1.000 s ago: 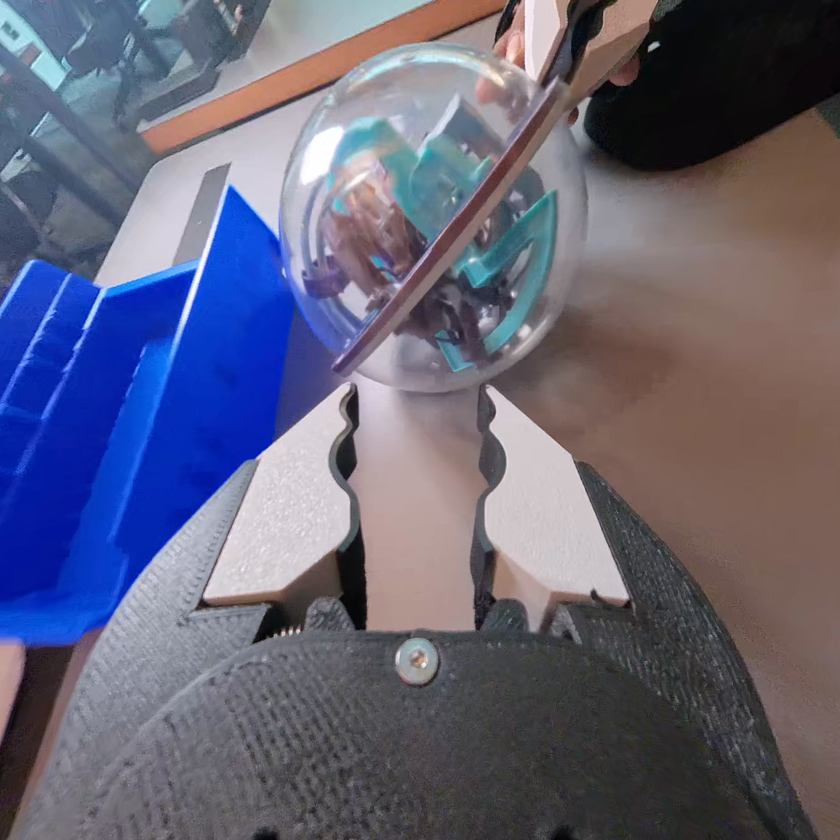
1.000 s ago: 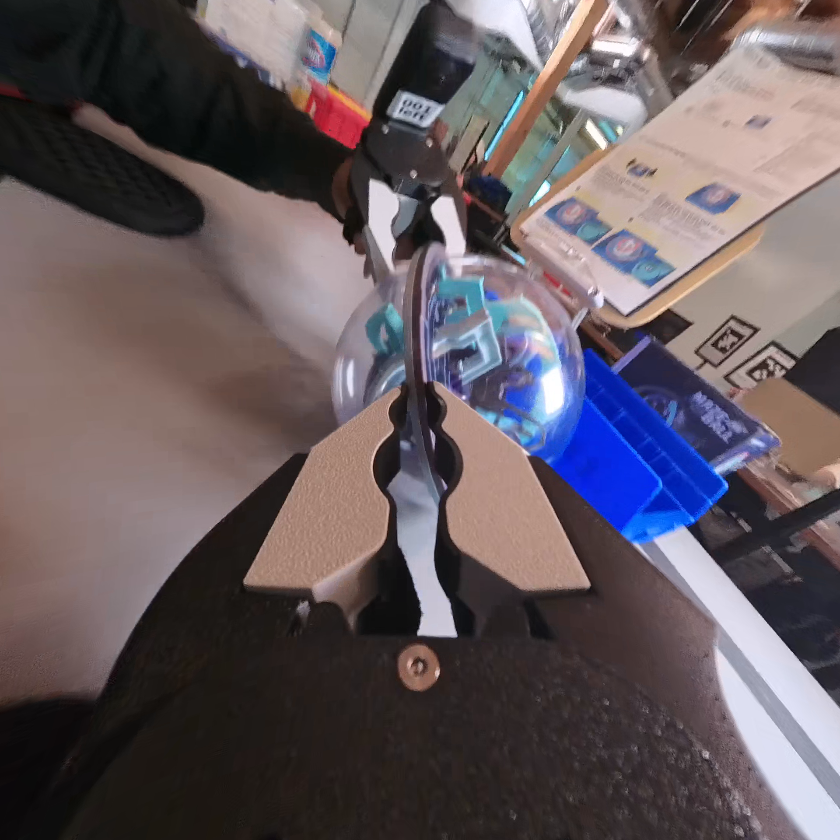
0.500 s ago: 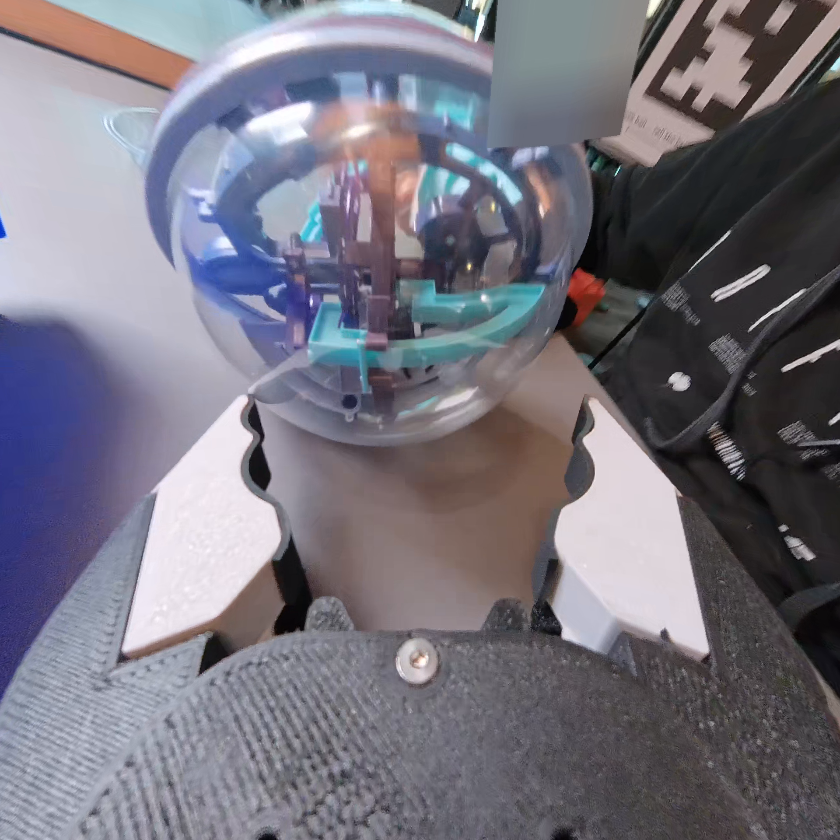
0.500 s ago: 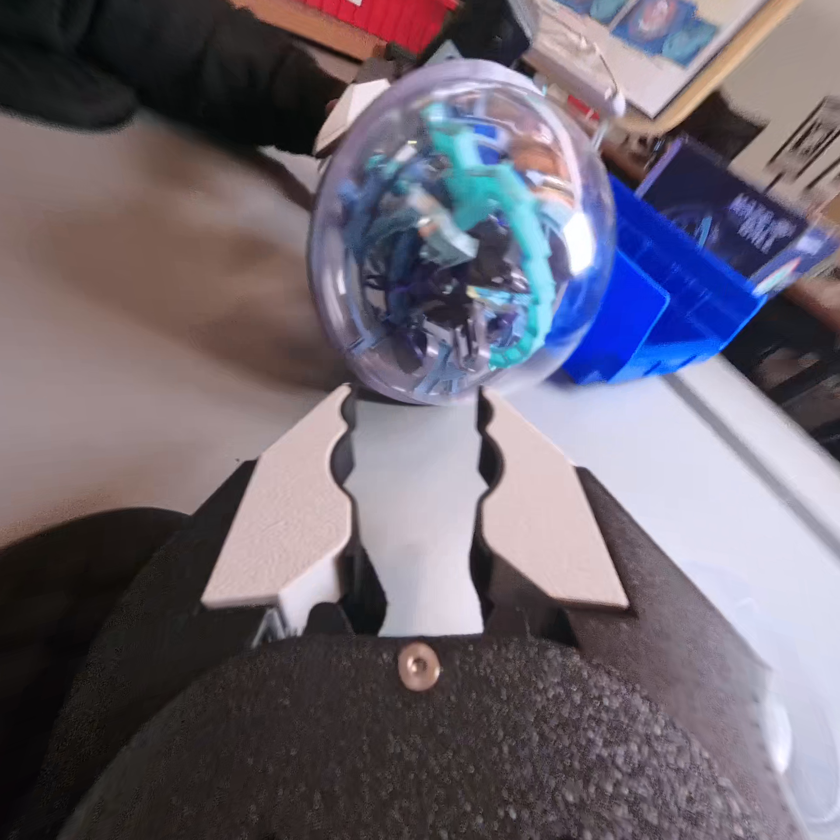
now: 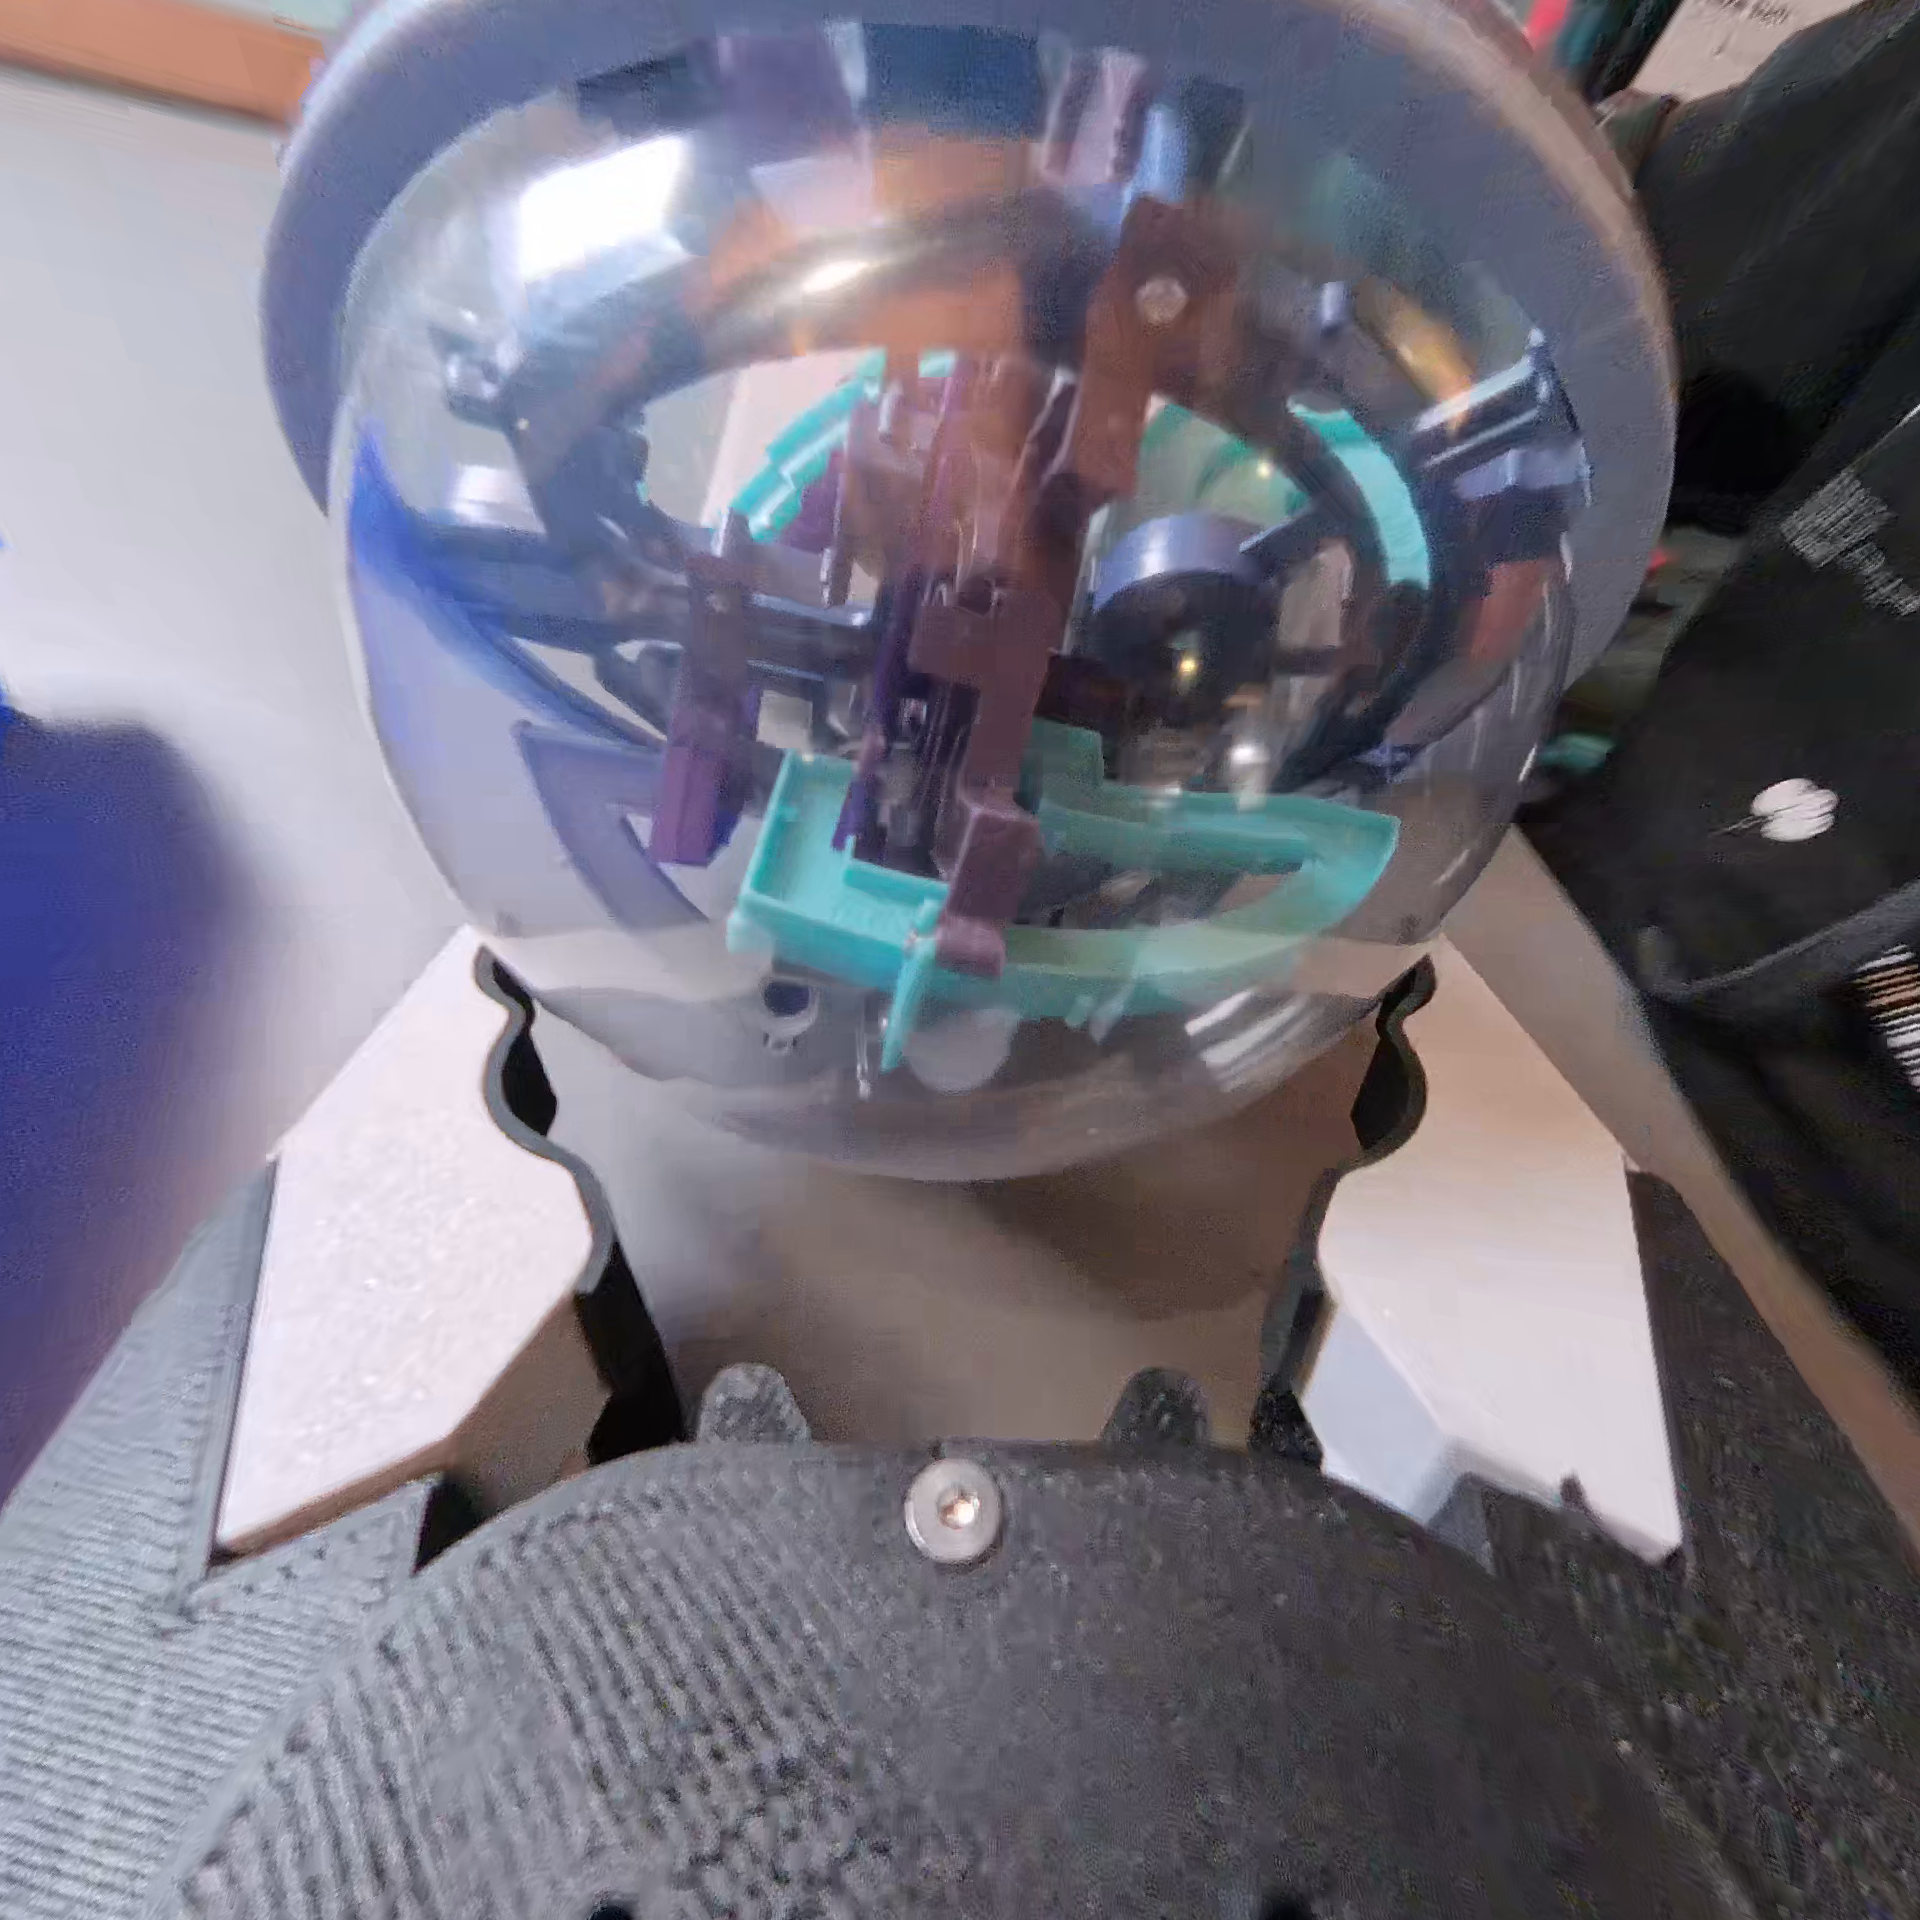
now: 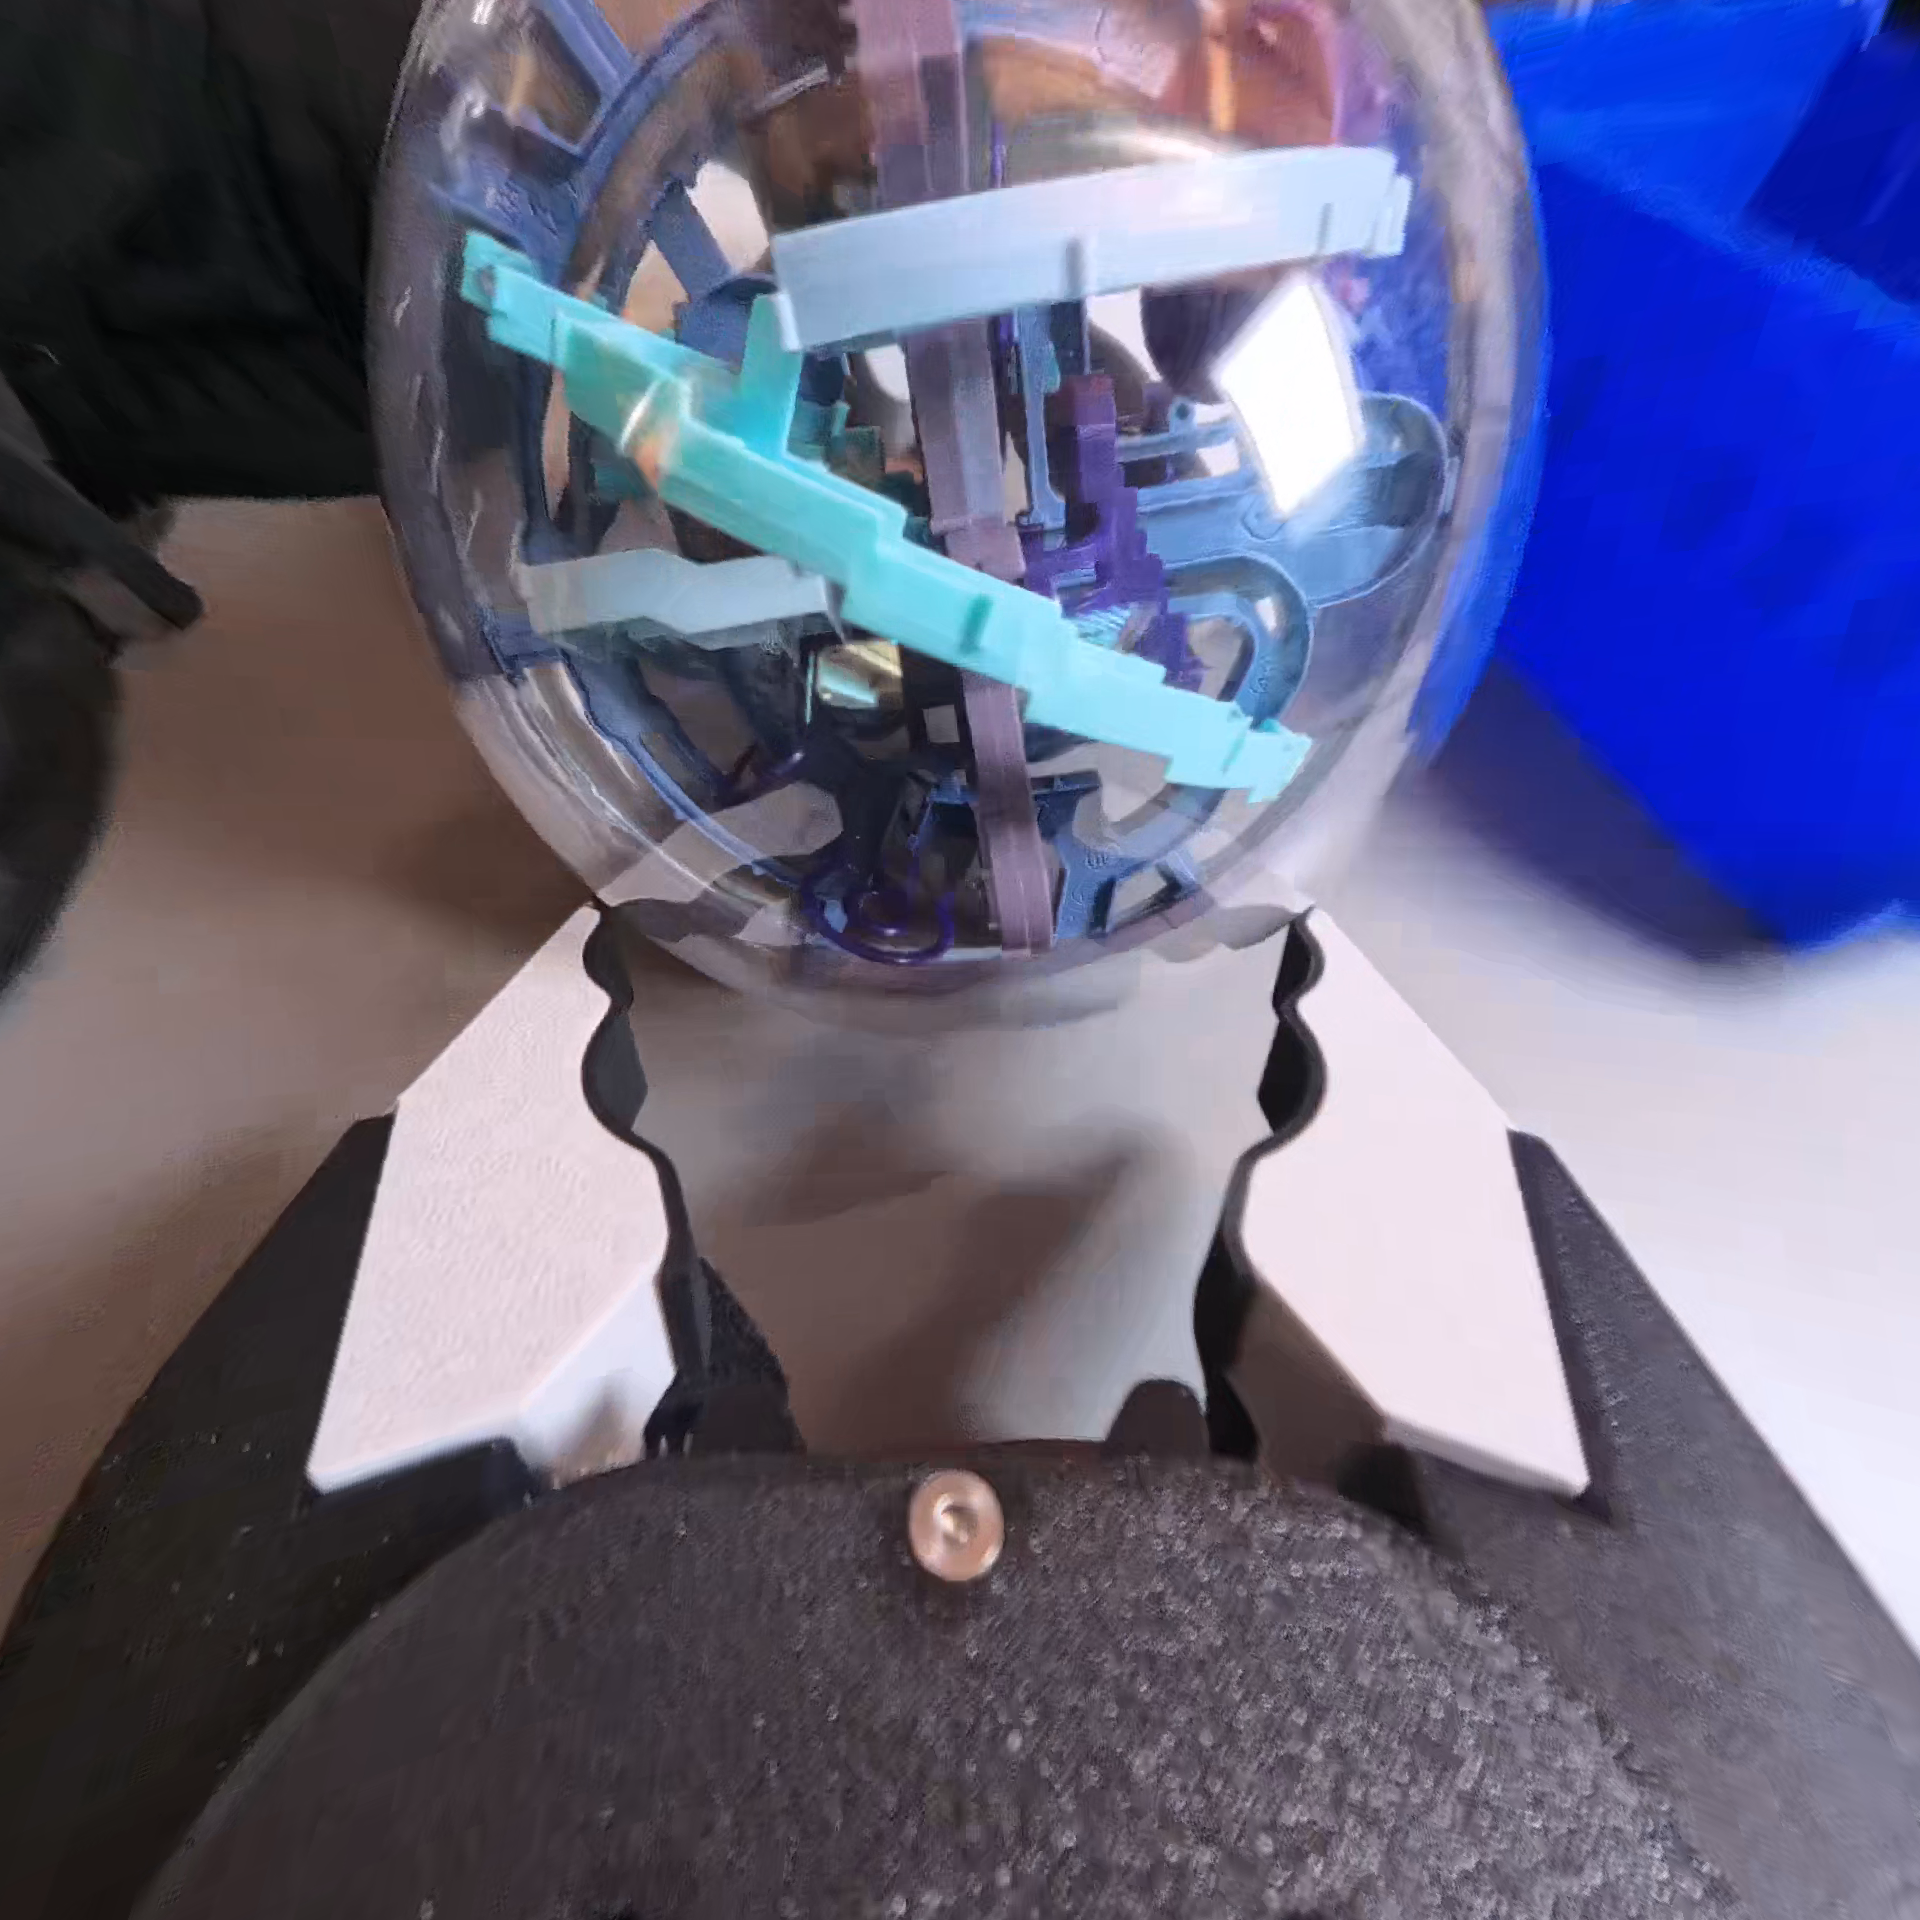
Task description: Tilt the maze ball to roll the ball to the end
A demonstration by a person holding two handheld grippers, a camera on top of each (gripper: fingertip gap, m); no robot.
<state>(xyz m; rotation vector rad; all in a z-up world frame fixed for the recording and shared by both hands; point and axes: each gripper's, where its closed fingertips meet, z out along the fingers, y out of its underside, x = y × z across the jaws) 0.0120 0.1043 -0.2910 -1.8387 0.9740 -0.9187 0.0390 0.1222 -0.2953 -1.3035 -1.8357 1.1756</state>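
The maze ball [image 5: 966, 582] is a clear sphere with teal, purple, brown and blue tracks inside and a grey ring around it. It fills the upper half of the left wrist view. My left gripper [image 5: 945, 987] is open wide, with its fingertips [image 5: 499, 997] right at the sphere's lower sides. In the right wrist view the maze ball [image 6: 935, 499] sits just as close. My right gripper [image 6: 945, 935] is open wide, with its fingertips [image 6: 1299, 956] at the sphere's underside. The small ball inside is too blurred to make out. Neither view shows the other gripper.
A blue plastic bin [image 6: 1714, 520] stands close to the right of the sphere and shows as a blue blur [image 5: 83, 935] in the left wrist view. A person's dark clothing [image 5: 1766, 727] is close behind [image 6: 156, 260]. The table [image 6: 312, 831] is pale brown.
My right gripper let go of the sphere's grey ring and opened wide. My left gripper opened wider. Both moved in close to the sphere, which has turned.
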